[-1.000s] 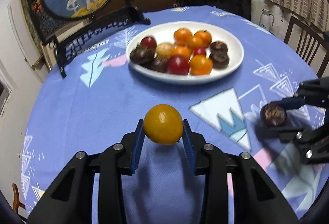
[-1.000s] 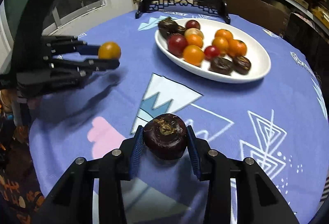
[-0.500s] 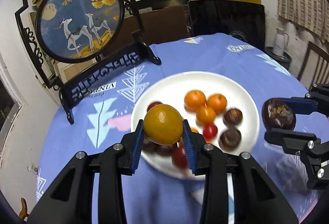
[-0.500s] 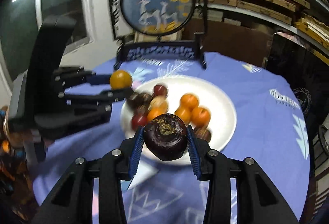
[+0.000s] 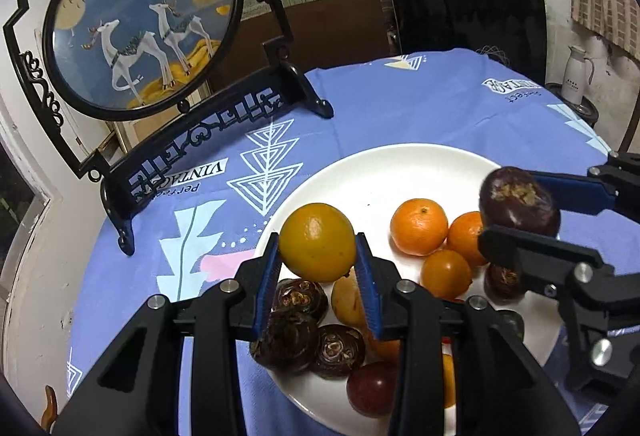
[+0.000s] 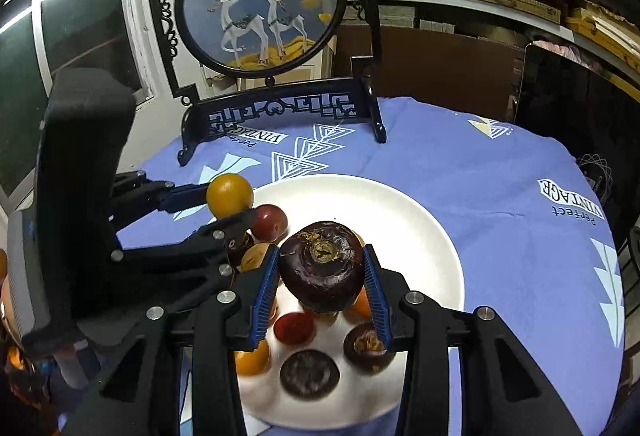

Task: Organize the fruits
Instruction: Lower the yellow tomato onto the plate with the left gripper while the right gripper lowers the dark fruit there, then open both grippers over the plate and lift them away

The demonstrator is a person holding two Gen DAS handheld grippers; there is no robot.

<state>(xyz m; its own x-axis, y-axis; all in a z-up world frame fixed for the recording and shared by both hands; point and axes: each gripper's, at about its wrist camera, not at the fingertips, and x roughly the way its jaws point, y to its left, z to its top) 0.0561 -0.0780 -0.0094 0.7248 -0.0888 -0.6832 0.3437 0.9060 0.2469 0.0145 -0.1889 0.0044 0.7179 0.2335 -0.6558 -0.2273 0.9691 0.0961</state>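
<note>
My left gripper [image 5: 318, 268] is shut on a yellow-orange fruit [image 5: 317, 241], held above the near left rim of a white plate [image 5: 384, 168]. My right gripper [image 6: 320, 276] is shut on a dark purple fruit [image 6: 322, 262] and hovers over the same plate [image 6: 420, 228]. Each gripper shows in the other's view: the right gripper [image 5: 520, 210] with its dark fruit [image 5: 518, 201] at the right, the left gripper [image 6: 236, 206] with its yellow fruit [image 6: 229, 194] at the left. On the plate lie several oranges [image 5: 419, 226], dark purple fruits [image 5: 338, 350] and red fruits [image 6: 269, 222].
A black ornamental stand with a round deer picture [image 5: 140, 16] stands at the table's far left edge, just beyond the plate. A blue patterned cloth [image 5: 420, 108] covers the round table. A dark chair back [image 5: 468, 24] and shelves lie behind. A white jug [image 5: 576, 76] stands off-table at right.
Both grippers have carried their fruits forward and slightly up, from over the bare cloth to over the plate. The plate and the picture stand now loom much nearer.
</note>
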